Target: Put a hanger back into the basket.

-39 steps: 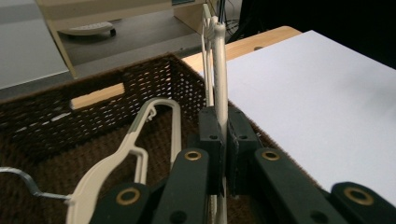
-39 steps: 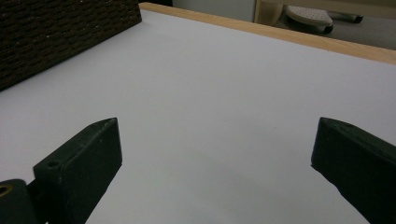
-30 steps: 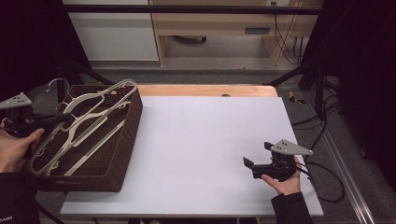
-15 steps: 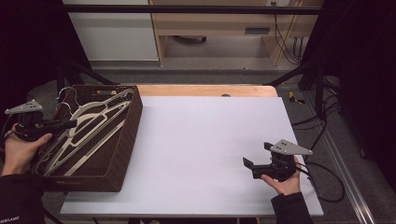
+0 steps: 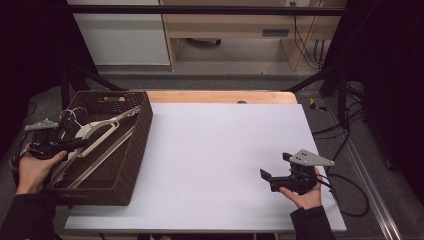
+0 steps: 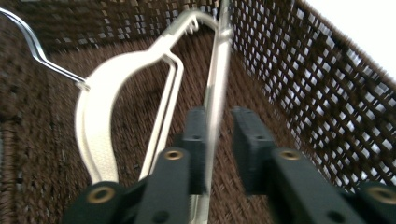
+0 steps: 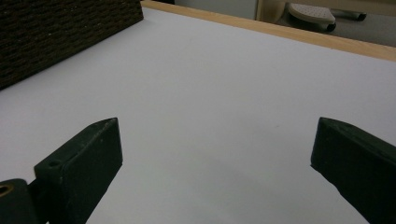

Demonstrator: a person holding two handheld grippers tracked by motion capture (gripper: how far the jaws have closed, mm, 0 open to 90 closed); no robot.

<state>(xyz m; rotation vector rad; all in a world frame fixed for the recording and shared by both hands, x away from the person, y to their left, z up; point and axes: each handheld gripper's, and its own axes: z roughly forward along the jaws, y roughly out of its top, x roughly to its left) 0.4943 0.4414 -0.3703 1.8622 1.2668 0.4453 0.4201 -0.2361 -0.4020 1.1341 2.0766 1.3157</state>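
A dark brown wicker basket point(image 5: 142, 125) stands at the table's left edge with cream plastic hangers point(image 5: 97, 131) lying in it. My left gripper point(image 5: 80, 145) reaches into the basket from its left side. In the left gripper view the basket's woven wall point(image 6: 327, 93) runs along the right, and one hanger point(image 6: 100, 126) with a wire hook lies on the bottom. A thin hanger bar point(image 6: 217, 79) passes between the jaws of the left gripper point(image 6: 218, 119). They have just been opening, and a gap shows beside the bar. My right gripper point(image 5: 275, 165) rests open over the white tabletop, nothing between its fingers point(image 7: 219, 140).
The white tabletop point(image 5: 215, 150) stretches from the basket to the right hand, with a wooden strip point(image 5: 220, 96) along its far edge. Cables point(image 5: 345, 180) trail off the table's right side. A cabinet and a desk stand beyond the table.
The left gripper has sunk with the hangers, which now lie down inside the basket instead of sticking up above its rim. Its jaws have parted. The right gripper has not moved.
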